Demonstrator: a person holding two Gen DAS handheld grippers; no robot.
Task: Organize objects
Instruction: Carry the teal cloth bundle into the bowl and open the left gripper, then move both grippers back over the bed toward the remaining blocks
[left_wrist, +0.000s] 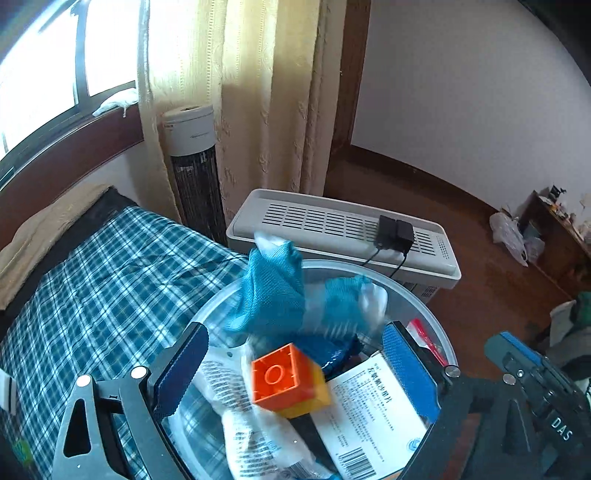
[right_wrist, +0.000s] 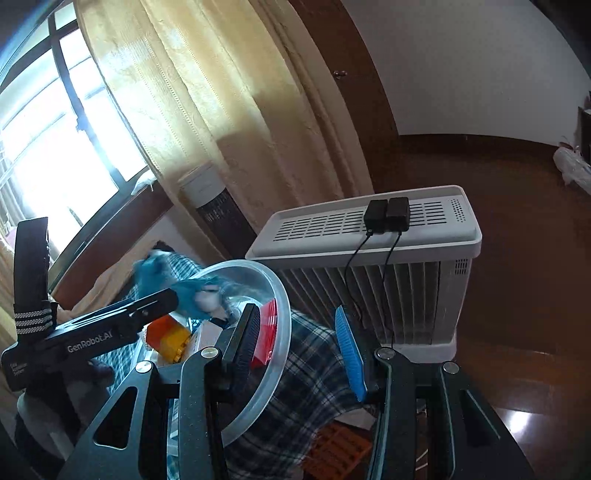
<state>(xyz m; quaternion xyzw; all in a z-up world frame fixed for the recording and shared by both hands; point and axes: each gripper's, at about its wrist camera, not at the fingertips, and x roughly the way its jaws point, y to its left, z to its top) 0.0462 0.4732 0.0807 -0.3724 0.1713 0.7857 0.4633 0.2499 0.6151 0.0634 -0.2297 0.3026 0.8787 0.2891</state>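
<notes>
Teal cloth (left_wrist: 273, 284) being dropped into clear bowl (left_wrist: 436, 317).
Left gripper (left_wrist: 295, 373) spread wide, empty; right gripper (right_wrist: 295, 354) wide, empty. Cloth to be tucked inside next.

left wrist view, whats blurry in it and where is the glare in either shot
Left wrist view: the teal cloth and the orange and yellow block are motion-smeared, while the heater stays sharp. Right wrist view: the window is blown out, and a bright glint sits on the wooden floor.
</notes>
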